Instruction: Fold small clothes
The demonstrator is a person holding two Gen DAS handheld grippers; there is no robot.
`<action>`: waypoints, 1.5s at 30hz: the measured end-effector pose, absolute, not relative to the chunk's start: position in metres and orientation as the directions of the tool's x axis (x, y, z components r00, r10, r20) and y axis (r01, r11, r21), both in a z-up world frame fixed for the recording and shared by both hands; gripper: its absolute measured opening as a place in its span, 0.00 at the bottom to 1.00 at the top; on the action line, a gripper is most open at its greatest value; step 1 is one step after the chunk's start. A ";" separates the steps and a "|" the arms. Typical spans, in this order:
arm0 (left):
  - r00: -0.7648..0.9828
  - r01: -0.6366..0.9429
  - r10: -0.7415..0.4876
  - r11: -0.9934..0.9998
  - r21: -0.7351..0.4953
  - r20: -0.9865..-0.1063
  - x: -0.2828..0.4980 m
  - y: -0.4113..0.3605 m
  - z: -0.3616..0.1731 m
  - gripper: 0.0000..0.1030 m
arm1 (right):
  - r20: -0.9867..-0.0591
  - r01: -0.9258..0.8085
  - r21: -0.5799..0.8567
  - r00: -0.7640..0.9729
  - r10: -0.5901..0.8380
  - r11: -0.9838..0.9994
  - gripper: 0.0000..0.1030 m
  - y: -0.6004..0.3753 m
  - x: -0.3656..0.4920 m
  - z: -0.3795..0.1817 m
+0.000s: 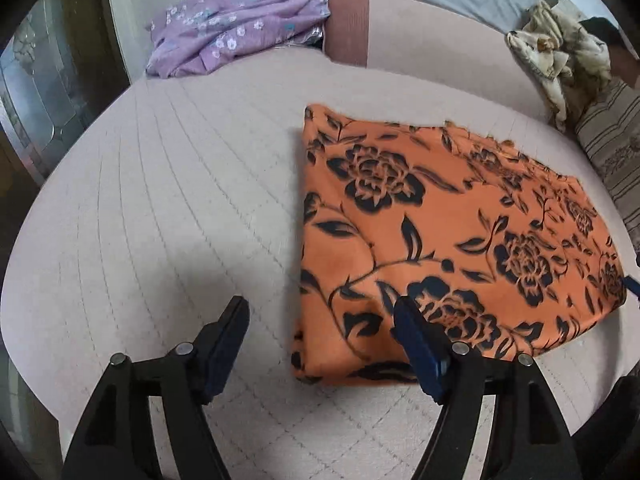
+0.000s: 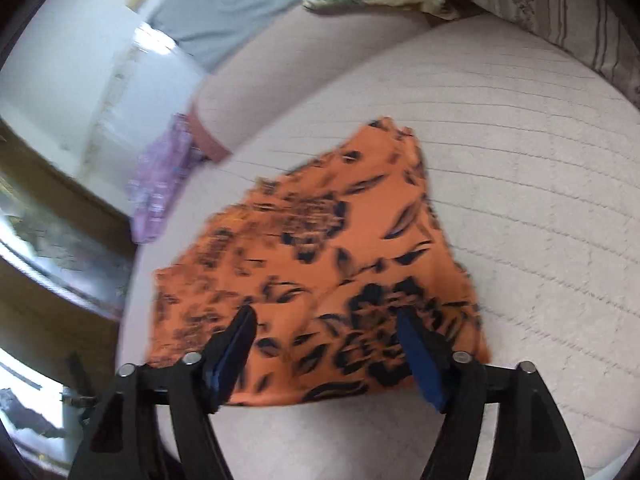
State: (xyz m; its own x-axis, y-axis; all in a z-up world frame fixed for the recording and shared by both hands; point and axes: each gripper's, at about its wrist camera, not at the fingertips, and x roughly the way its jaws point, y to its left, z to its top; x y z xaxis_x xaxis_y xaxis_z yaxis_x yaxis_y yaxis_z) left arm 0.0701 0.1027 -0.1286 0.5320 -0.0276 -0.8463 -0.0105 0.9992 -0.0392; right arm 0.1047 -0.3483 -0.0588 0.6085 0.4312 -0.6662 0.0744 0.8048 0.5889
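Pale pink quilted bedding (image 1: 168, 184) fills the room's middle, a mattress stitched in long lines. On it lies the orange cloth with black printed flowers (image 1: 440, 232), flat and apparently already doubled, ahead of the left gripper (image 1: 322, 322) and partly under its right finger; the right gripper (image 2: 326, 330) hovers over its near edge. Both sets of fingers stand apart, holding nothing. Beyond the left fingers sits a crumpled lilac floral garment (image 1: 232, 28). For a neat fold, I'd pinch both near corners together and carry them across evenly. No containers are visible.
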 end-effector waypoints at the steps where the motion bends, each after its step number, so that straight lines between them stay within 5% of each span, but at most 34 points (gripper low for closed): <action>1: 0.484 -0.010 -0.017 1.000 -0.025 -0.875 0.073 0.102 -0.141 0.75 | -0.688 0.107 0.585 0.590 0.423 0.804 0.83 -0.352 0.100 -0.070; 6: 0.538 -0.032 -0.013 0.999 -0.036 -0.843 0.060 0.105 -0.123 0.76 | -0.690 0.200 0.634 0.583 0.430 0.747 0.82 -0.375 0.095 -0.080; 11: 0.627 0.011 -0.056 0.998 -0.064 -0.777 0.063 0.088 -0.089 0.76 | -0.612 0.036 0.632 0.636 0.470 0.774 0.82 -0.362 0.110 -0.026; 16: 0.613 0.060 -0.088 0.996 -0.065 -0.785 0.076 0.074 -0.105 0.76 | -0.545 -0.007 0.731 0.596 0.590 0.682 0.82 -0.358 0.174 -0.029; 19: 0.458 0.011 -0.025 1.000 -0.022 -0.889 0.091 0.078 -0.152 0.78 | -0.636 0.174 0.720 0.553 0.538 0.672 0.75 -0.375 0.209 -0.083; 21: 0.511 0.000 -0.054 0.998 -0.064 -0.858 0.085 0.086 -0.142 0.78 | -0.584 0.239 0.785 0.594 0.553 0.572 0.75 -0.392 0.208 -0.096; 28: 0.613 0.059 -0.085 0.996 -0.061 -0.785 0.130 0.090 -0.091 0.78 | -0.542 -0.003 0.740 0.588 0.600 0.672 0.79 -0.354 0.226 -0.034; 31: 0.540 0.078 -0.066 0.997 -0.028 -0.839 0.183 0.095 -0.112 0.78 | -0.583 0.016 0.726 0.543 0.604 0.687 0.80 -0.344 0.250 -0.053; 33: 0.465 0.002 0.068 0.997 0.078 -0.883 0.220 0.108 -0.139 0.79 | -0.646 0.096 0.709 0.486 0.588 0.699 0.77 -0.348 0.265 -0.087; 37: 0.509 -0.162 0.078 0.987 -0.006 -0.857 0.226 0.140 -0.116 0.77 | -0.613 0.129 0.734 0.549 0.569 0.667 0.80 -0.360 0.257 -0.080; 43: 0.603 0.071 -0.120 0.993 -0.096 -0.789 0.206 0.080 -0.082 0.78 | -0.539 0.015 0.776 0.537 0.649 0.631 0.80 -0.347 0.277 -0.061; 45: 0.568 0.120 -0.068 0.993 0.001 -0.820 0.206 0.052 -0.098 0.79 | -0.640 0.104 0.701 0.529 0.557 0.706 0.76 -0.355 0.293 -0.079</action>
State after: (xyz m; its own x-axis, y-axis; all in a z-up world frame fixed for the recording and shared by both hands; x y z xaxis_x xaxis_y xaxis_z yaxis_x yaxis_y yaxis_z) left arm 0.2062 0.0520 -0.0983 0.5683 -0.0685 -0.8200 0.1204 0.9927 0.0006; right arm 0.2927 -0.3546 -0.0786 0.5286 0.5574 -0.6402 0.1041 0.7060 0.7006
